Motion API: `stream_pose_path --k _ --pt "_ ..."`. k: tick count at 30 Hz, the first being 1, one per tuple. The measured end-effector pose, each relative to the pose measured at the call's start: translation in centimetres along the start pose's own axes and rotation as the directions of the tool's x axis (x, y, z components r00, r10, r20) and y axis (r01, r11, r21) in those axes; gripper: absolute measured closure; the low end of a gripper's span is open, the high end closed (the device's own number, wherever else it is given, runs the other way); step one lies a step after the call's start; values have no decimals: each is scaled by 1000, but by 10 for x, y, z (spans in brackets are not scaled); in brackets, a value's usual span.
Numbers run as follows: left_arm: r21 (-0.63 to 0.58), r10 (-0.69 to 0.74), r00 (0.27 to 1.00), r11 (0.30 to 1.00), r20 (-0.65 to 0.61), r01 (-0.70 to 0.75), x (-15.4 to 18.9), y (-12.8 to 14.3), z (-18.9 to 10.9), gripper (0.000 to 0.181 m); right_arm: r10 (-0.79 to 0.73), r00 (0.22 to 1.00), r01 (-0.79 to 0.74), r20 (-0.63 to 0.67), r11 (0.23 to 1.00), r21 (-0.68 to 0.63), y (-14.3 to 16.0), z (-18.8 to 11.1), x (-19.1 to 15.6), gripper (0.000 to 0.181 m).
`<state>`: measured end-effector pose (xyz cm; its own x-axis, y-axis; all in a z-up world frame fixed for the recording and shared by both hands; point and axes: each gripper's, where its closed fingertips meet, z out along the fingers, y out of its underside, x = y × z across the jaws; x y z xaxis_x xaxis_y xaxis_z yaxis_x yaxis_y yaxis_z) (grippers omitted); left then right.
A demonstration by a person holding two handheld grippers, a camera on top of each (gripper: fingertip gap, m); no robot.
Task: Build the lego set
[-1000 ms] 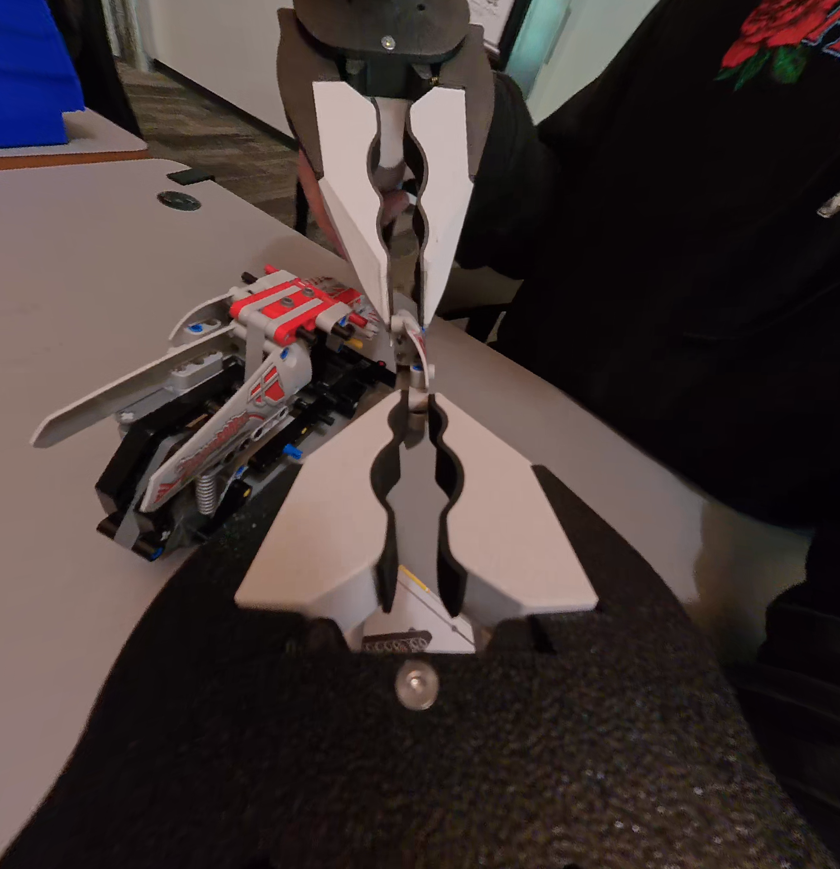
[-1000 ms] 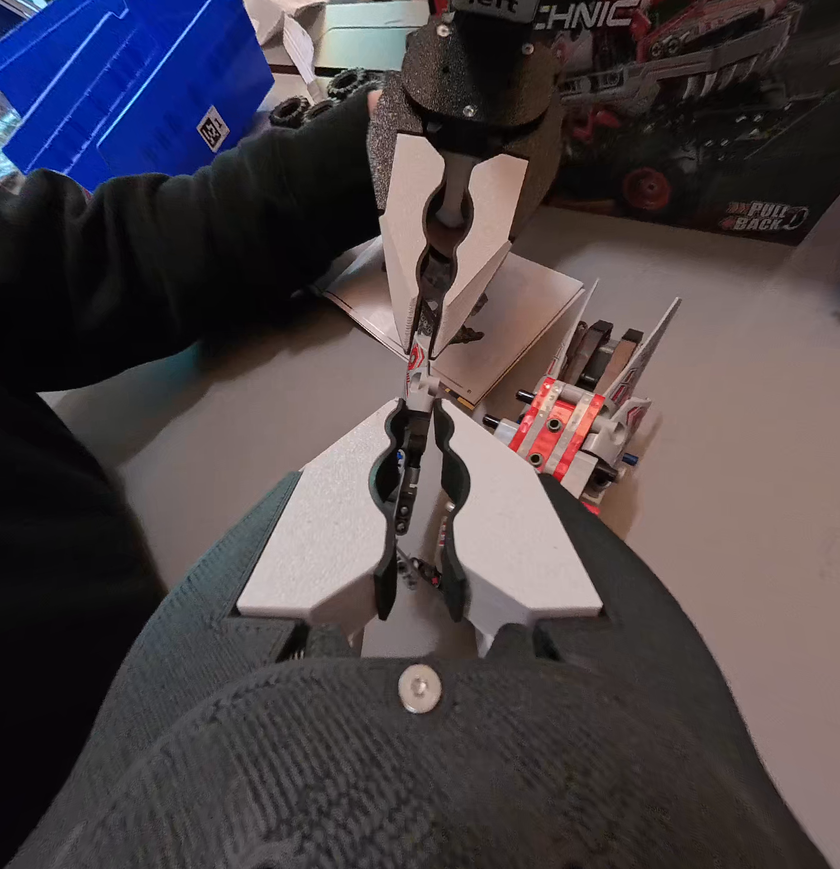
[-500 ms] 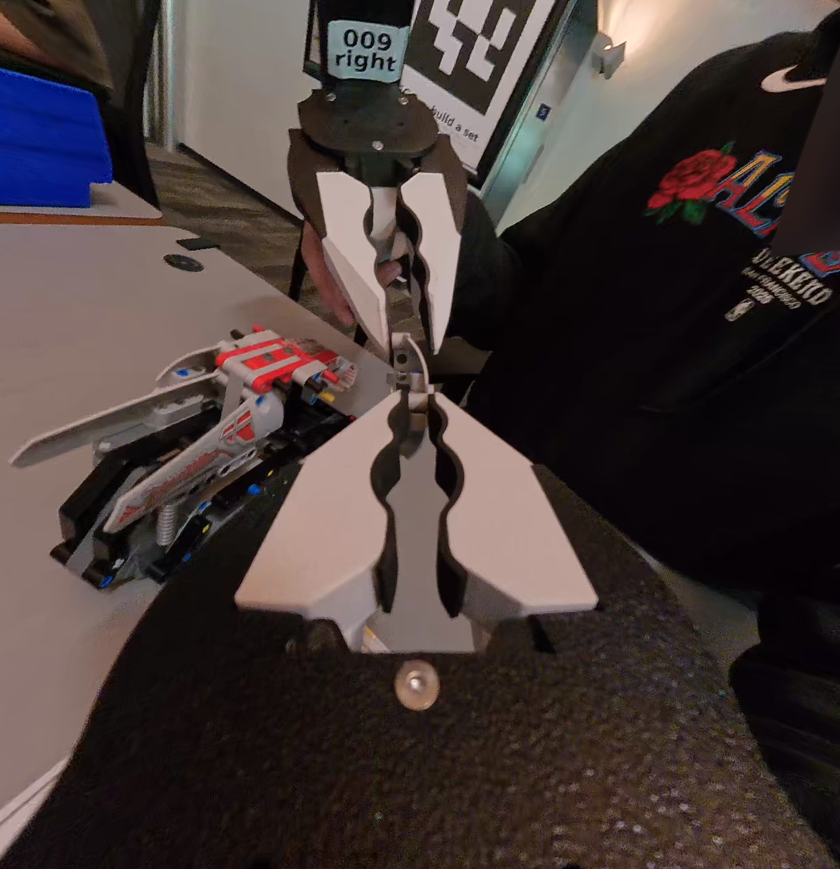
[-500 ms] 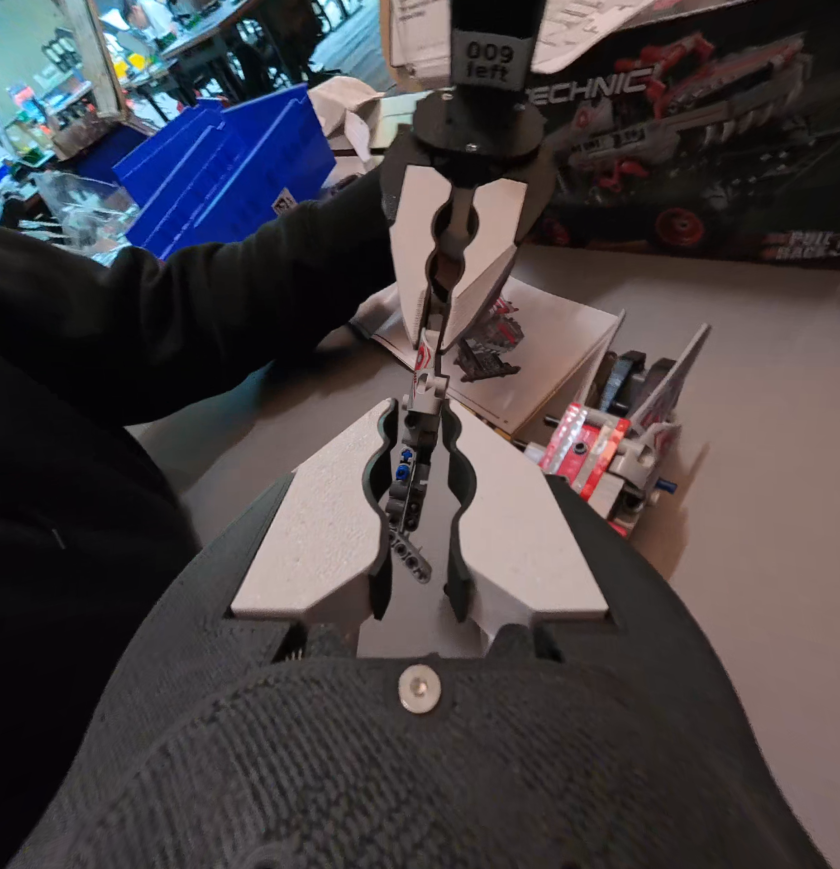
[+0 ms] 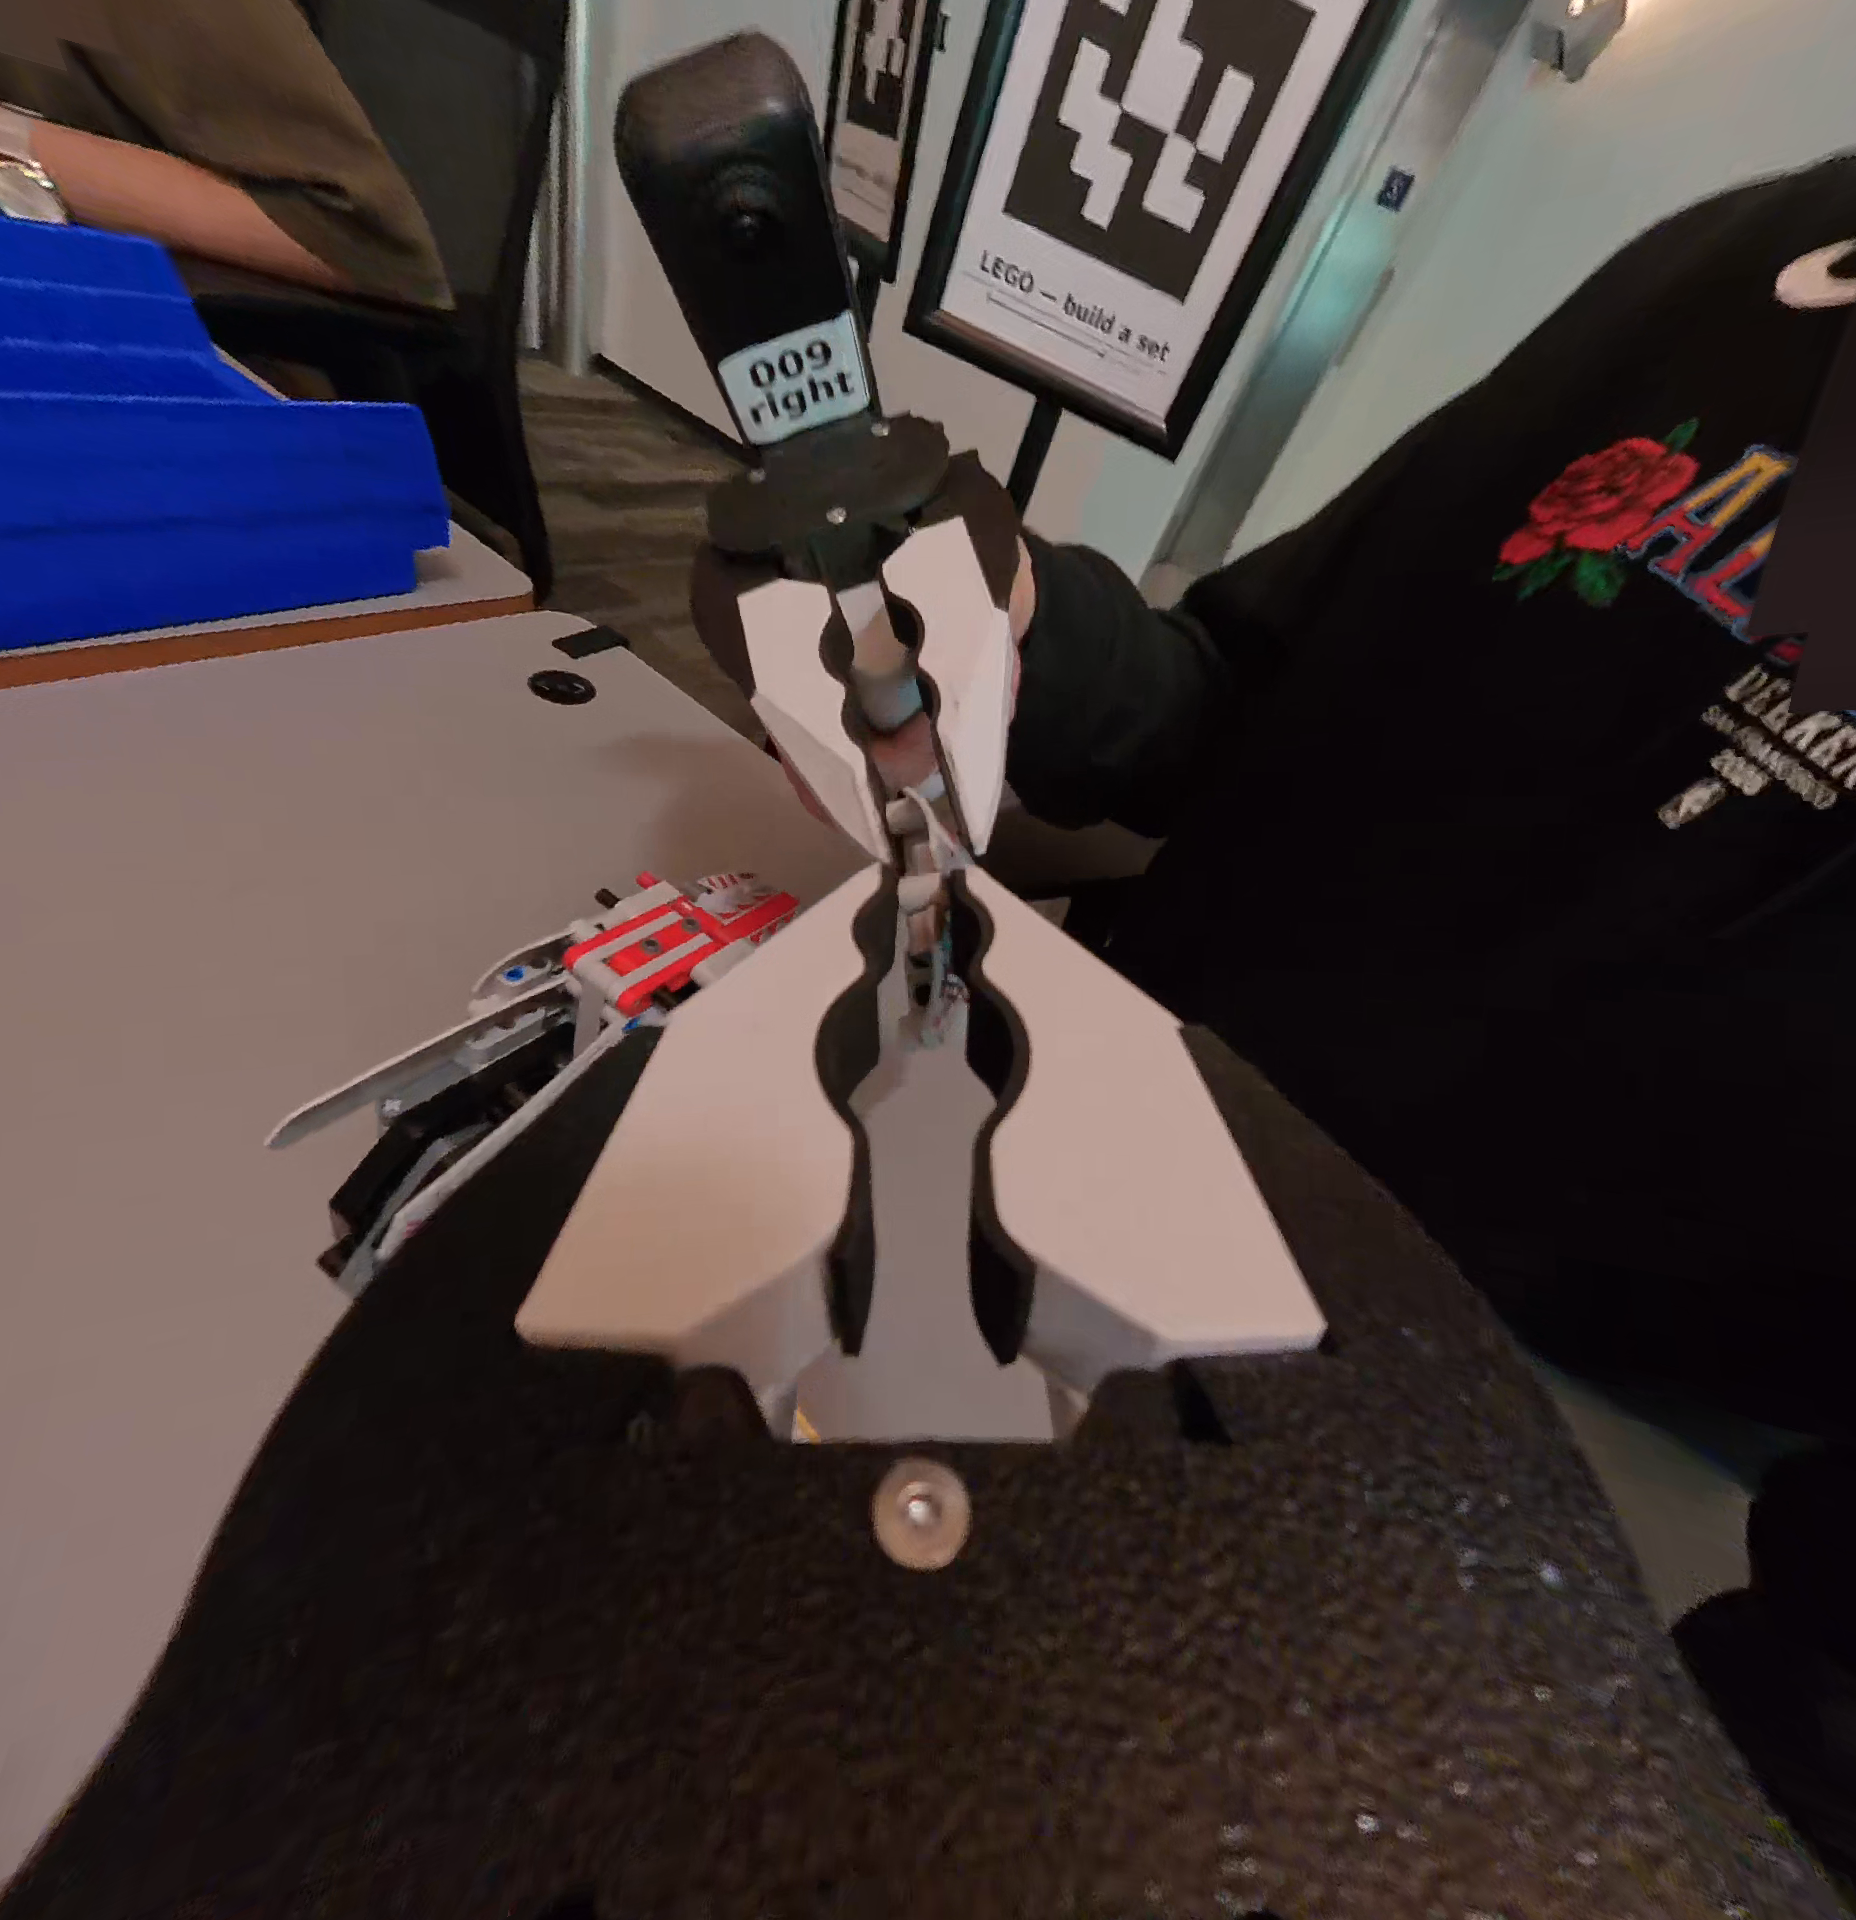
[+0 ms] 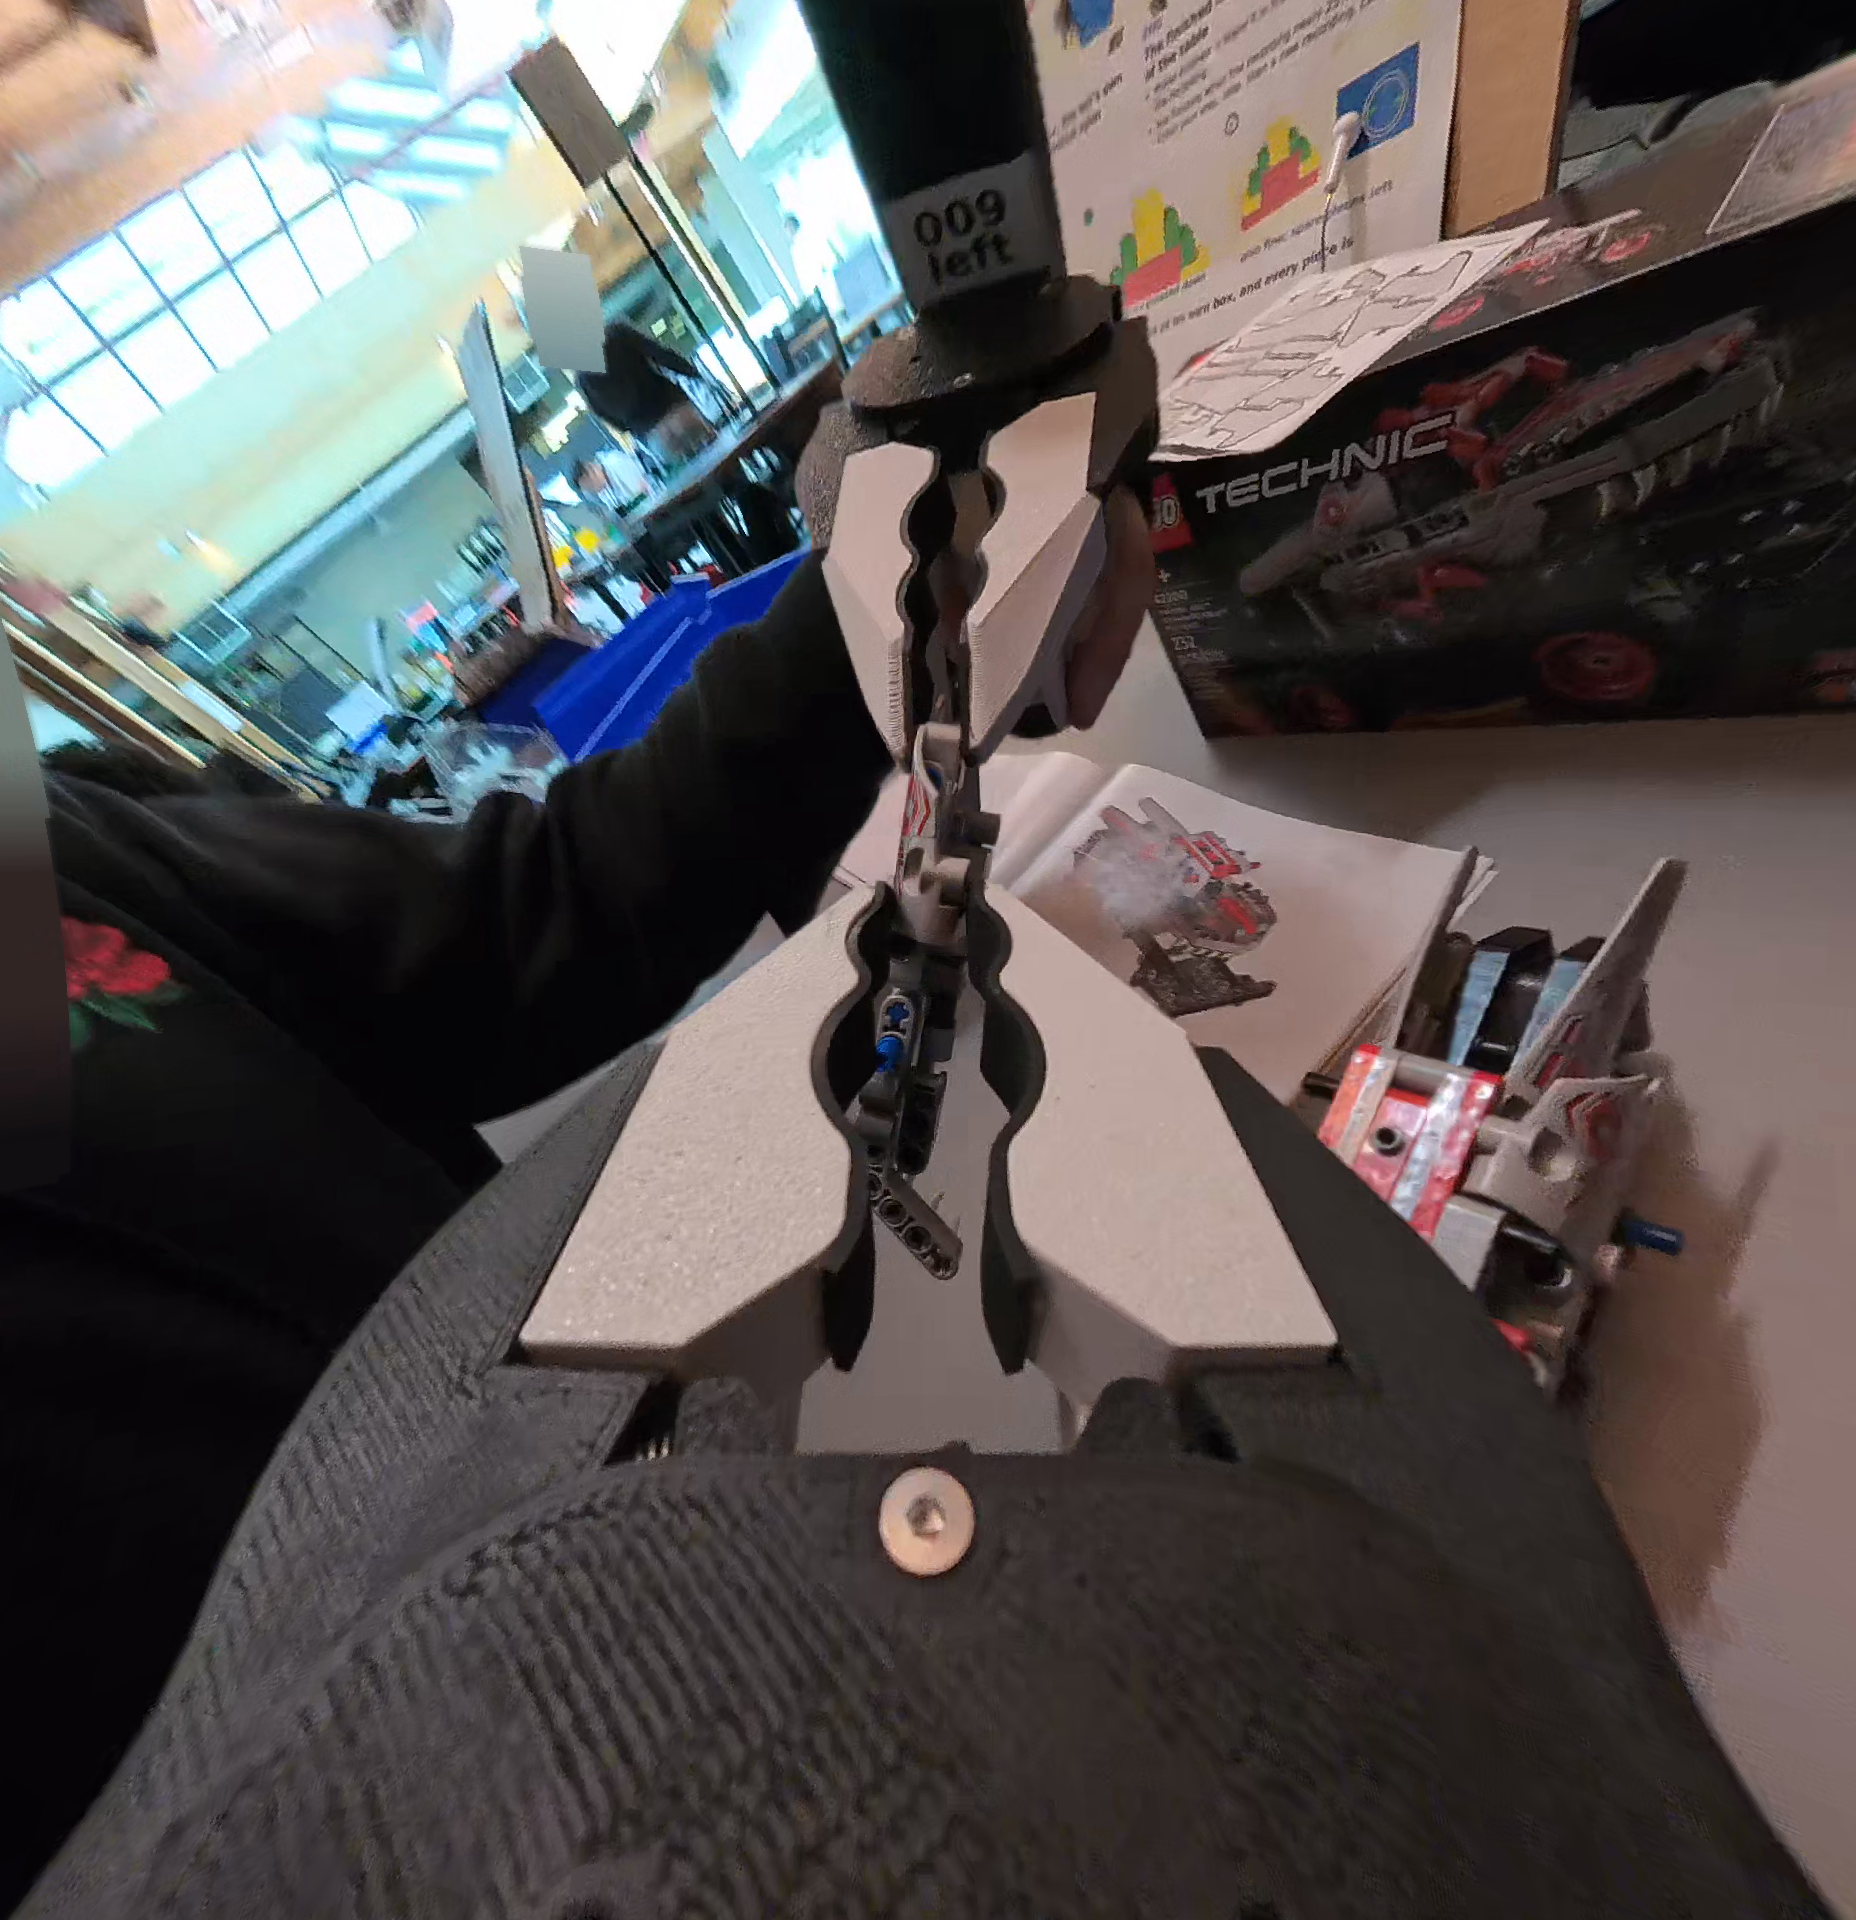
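Left wrist view: the left gripper (image 5: pixel 919 883) is closed on one end of a small grey lego sub-assembly (image 5: pixel 926 935), much of it hidden between the pads. The right gripper (image 5: pixel 929 831) meets it tip to tip from above, clamped on the same piece's other end. Down on the grey table (image 5: pixel 228 831) lies the partly built lego vehicle (image 5: pixel 591 997), red and white on top with a long pale blade; its near end is cut off behind the left gripper's body.

Right wrist view: the right gripper (image 6: pixel 929 904) pinches the sub-assembly (image 6: pixel 929 842), whose dark beam with a blue pin (image 6: pixel 888 1039) hangs back between the fingers. The left gripper (image 6: pixel 939 732) grips its upper end. The vehicle (image 6: pixel 1475 1122) is blurred at right, beside an open instruction booklet (image 6: pixel 1267 894). The set's box (image 6: pixel 1526 582) stands behind.
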<state>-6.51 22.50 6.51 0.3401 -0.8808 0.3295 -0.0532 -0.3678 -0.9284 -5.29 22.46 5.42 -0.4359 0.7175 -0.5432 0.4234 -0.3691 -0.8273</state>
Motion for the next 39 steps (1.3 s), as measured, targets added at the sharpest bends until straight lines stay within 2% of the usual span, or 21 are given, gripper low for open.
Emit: stream_pose_path --k 4,10,12,14,17,20,23,26,28,35,37,39 --pt "96 -86 996 992 -14 87 4 -4 0 172 71 996 -75 54 994 76 -5 -2 -6 169" --pt "164 -86 996 983 26 81 3 -1 0 162 103 993 -111 64 985 135 -10 -5 -6 170" --pt "174 -63 992 984 107 44 -2 -2 -4 157 99 995 -102 25 984 147 -10 -5 -2 170" --pt "182 -7 958 982 287 -47 -12 -6 -17 153 88 995 -81 -41 985 154 -10 -7 3 170" --pt "101 99 810 977 578 -190 -18 -6 -39 150 59 984 -35 -166 990 140 -7 -10 13 170" --pt "4 194 648 957 736 -290 -7 -2 -38 146 34 967 -4 -254 993 117 -4 -11 21 170" --pt "-71 275 508 921 816 -384 6 8 -11 148 51 965 -20 -256 993 120 1 -7 21 169" --pt "-270 433 347 862 832 -429 12 26 10 154 105 972 -75 -212 987 143 4 -3 21 169" --pt "-341 481 289 840 828 -422 12 32 17 157 132 973 -105 -187 984 144 9 0 21 169" --pt "-350 471 281 852 836 -388 9 34 16 168 150 977 -127 -155 981 147 13 4 15 169" --pt "-289 408 326 889 853 -356 8 36 13 169 148 976 -123 -161 980 158 11 3 15 169" --pt "-165 293 366 925 883 -342 12 33 9 162 145 975 -116 -170 979 170 9 2 16 169"
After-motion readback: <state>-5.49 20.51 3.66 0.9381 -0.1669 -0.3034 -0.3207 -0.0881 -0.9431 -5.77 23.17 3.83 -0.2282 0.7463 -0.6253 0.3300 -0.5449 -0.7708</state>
